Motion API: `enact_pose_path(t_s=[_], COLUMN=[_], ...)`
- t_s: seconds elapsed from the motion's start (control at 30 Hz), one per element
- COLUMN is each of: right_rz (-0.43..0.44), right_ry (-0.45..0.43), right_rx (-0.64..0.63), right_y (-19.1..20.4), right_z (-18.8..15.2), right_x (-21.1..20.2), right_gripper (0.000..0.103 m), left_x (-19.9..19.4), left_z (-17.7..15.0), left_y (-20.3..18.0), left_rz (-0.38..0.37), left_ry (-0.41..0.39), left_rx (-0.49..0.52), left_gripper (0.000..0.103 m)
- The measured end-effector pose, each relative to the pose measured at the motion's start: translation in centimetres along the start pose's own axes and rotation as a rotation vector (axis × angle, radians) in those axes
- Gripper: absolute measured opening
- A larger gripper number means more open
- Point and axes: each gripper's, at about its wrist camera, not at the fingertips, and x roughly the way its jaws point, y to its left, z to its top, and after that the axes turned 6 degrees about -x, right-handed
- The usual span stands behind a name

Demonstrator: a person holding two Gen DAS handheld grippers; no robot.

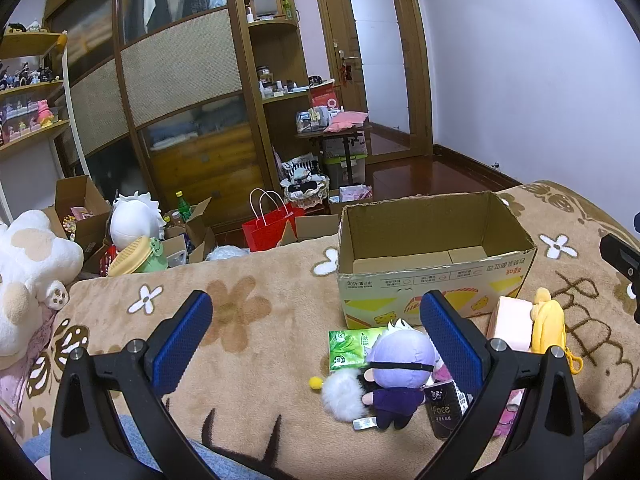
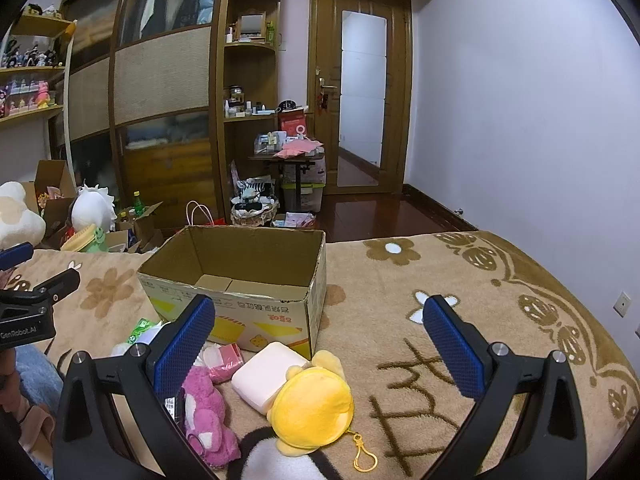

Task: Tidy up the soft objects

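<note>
Bed blanket [image 2: 400,280] carries an empty box [image 2: 256,240] at 12 o'clock; both fingers gape wide, holding nothing. Yellow plush [image 2: 312,404] looks light, squashy; pinch its round body.

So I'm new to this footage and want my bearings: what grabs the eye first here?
An open, empty cardboard box sits on the flowered brown blanket, with soft things heaped at its front. Among them are a purple-haired doll and, further right, a yellow plush pouch beside a pink plush bear. Both grippers, left and right, are open, holding nothing.
</note>
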Motion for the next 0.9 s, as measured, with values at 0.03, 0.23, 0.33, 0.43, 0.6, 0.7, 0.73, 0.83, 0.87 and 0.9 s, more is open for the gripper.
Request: enact_pose_path(t_s=[0.03, 0.23, 0.33, 0.43, 0.6, 0.7, 0.73, 0.83, 0.87, 0.9], right_rz=[0.0, 0.0, 0.002, 0.002, 0.001, 0.002, 0.002, 0.001, 0.004, 0.007], right_ry=[0.0, 0.0, 0.003, 0.003, 0.005, 0.013, 0.015, 0.034, 0.044, 0.053], right_rx=[0.001, 0.001, 0.002, 0.001, 0.0, -0.003, -0.003, 0.003, 0.006, 0.007], right_y=[0.0, -0.1, 0.0, 0.0, 0.0, 0.0, 0.0, -0.1, -0.2, -0.3], right_z=[0.0, 0.0, 0.0, 0.0, 0.0, -0.3, -0.4, -0.5, -0.6, -0.5], right_x=[0.0, 0.1, 0.0, 0.0, 0.1, 0.3, 0.3, 0.7, 0.9, 1.1], right_gripper=[0.103, 0.103, 0.103, 0.103, 0.103, 0.103, 0.103, 0.103, 0.103, 0.103], left_x=[0.0, 0.0, 0.0, 0.0, 0.0, 0.0, 0.0, 0.3, 0.5, 0.6], left_z=[0.0, 0.0, 0.0, -0.1, -0.1, -0.1, -0.1, -0.2, -0.2, -0.2], left_y=[0.0, 0.0, 0.0, -0.1, -0.1, -0.1, -0.1, 0.0, 0.0, 0.1], left_rz=[0.001, 0.001, 0.001, 0.002, 0.001, 0.001, 0.002, 0.008, 0.011, 0.011], left_ry=[-0.001, -0.001, 0.0, -0.001, 0.0, 0.0, 0.002, 0.021, 0.034, 0.046], left_rx=[0.0, 0.001, 0.0, 0.0, 0.001, 0.002, 0.004, 0.016, 0.022, 0.027], left_gripper=[0.103, 0.103, 0.103, 0.103, 0.103, 0.103, 0.103, 0.103, 0.103, 0.103])
